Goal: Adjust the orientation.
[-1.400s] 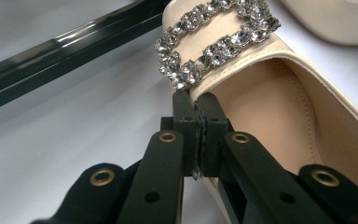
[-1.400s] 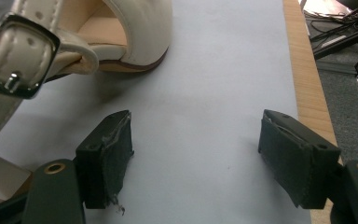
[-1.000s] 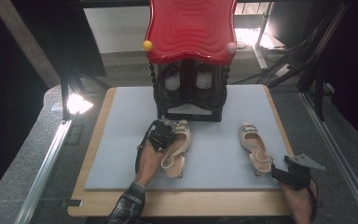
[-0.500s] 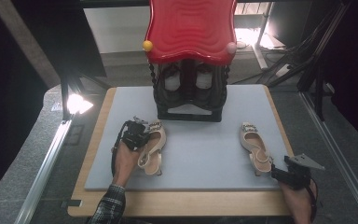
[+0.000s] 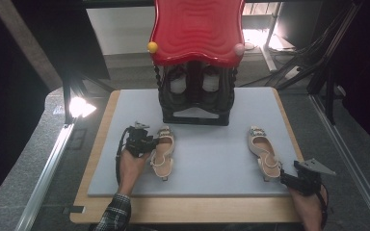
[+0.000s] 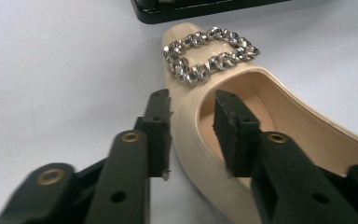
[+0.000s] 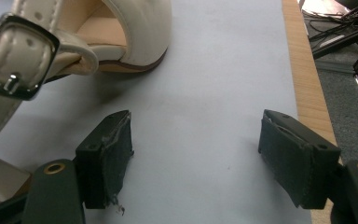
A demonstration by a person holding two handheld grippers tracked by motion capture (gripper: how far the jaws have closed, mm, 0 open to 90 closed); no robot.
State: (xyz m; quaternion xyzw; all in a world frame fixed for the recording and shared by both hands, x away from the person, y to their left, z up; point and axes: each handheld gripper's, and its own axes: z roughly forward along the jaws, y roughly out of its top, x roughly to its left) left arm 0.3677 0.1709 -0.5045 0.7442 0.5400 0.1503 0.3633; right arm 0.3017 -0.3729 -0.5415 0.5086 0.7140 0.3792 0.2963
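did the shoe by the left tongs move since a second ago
Yes. The left shoe slid leftward across the grey mat, away from the black rack. The left tongs have just been opening around its side wall.

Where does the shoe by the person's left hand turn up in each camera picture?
High view: the left shoe lies left of centre on the grey mat.
Left gripper view: centre, its side wall between the left gripper jaws.
Right gripper view: another shoe.
Shared landmark: the grey mat.

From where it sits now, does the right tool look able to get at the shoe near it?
Probably yes. The right tool stands open just behind the heel of the right shoe, with bare grey mat between them and nothing in the way.
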